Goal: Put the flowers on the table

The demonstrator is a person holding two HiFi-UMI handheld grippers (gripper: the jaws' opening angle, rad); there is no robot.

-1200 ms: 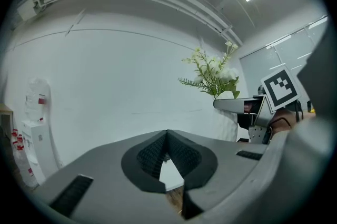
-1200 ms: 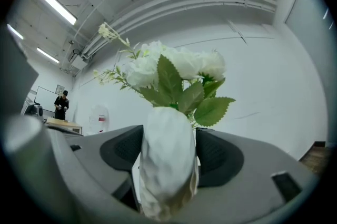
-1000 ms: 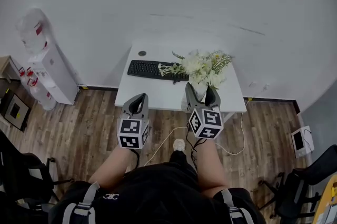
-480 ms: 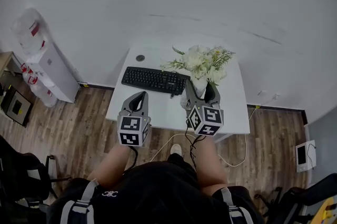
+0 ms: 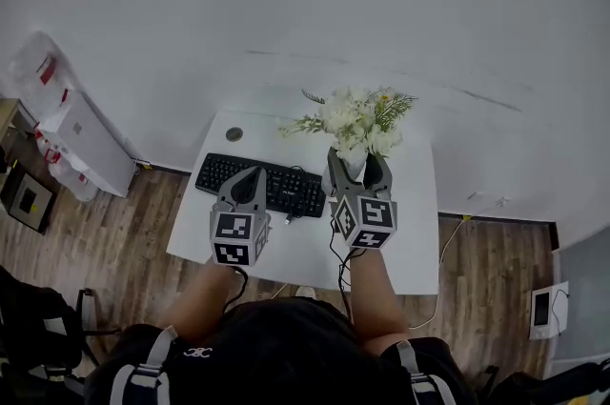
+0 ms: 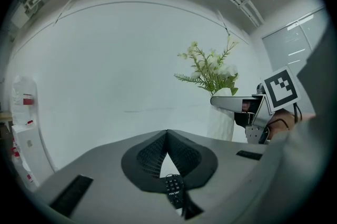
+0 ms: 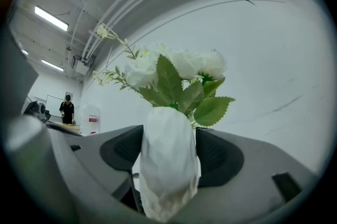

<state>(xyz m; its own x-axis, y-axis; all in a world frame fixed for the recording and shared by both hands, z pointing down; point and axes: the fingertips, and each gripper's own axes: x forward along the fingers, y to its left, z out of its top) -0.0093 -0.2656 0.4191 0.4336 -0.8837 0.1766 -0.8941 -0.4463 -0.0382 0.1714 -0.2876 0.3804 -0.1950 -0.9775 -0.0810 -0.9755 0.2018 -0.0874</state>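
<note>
Only up close: right gripper [image 7: 168, 150] tight on flower vase [image 7: 167, 186], left gripper [image 6: 167, 137] tips together.

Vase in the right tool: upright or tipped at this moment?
Upright. In the right gripper view the white vase stands vertical, clamped between the jaws of the right tool, with the flowers rising straight above its mouth.

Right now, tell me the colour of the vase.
White: the vase shows best in the right gripper view.
</note>
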